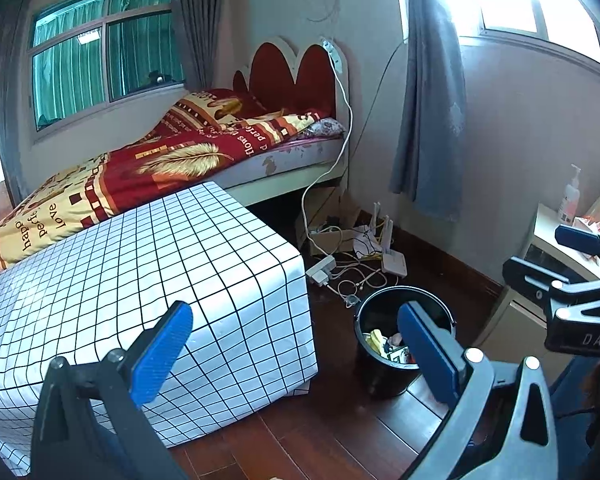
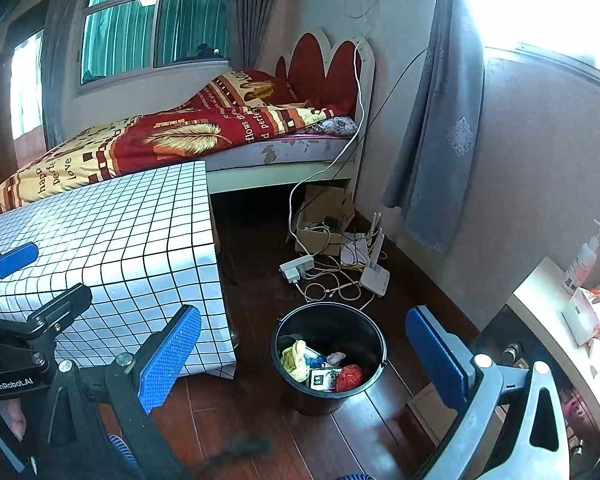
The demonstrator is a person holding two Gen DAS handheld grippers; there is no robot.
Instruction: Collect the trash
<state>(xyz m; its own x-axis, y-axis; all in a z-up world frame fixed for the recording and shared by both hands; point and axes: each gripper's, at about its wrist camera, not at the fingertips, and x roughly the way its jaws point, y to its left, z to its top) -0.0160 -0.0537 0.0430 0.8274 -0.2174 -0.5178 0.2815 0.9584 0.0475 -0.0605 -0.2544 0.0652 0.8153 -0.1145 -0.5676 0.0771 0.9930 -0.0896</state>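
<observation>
Trash (image 2: 324, 366) in black bucket (image 2: 364, 322) (on floor), below and between both wide-spread, empty hand-held grippers.

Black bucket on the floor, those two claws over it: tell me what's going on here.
A person is holding a claw in each hand, collecting trash in a bedroom. Both the left claw and the right claw are open and hold nothing. The black bucket stands on the wood floor beside the table with the checked cloth, and already holds trash: a yellow wrapper, a red crumpled piece and a small printed box. No loose trash is visible on the cloth.
</observation>
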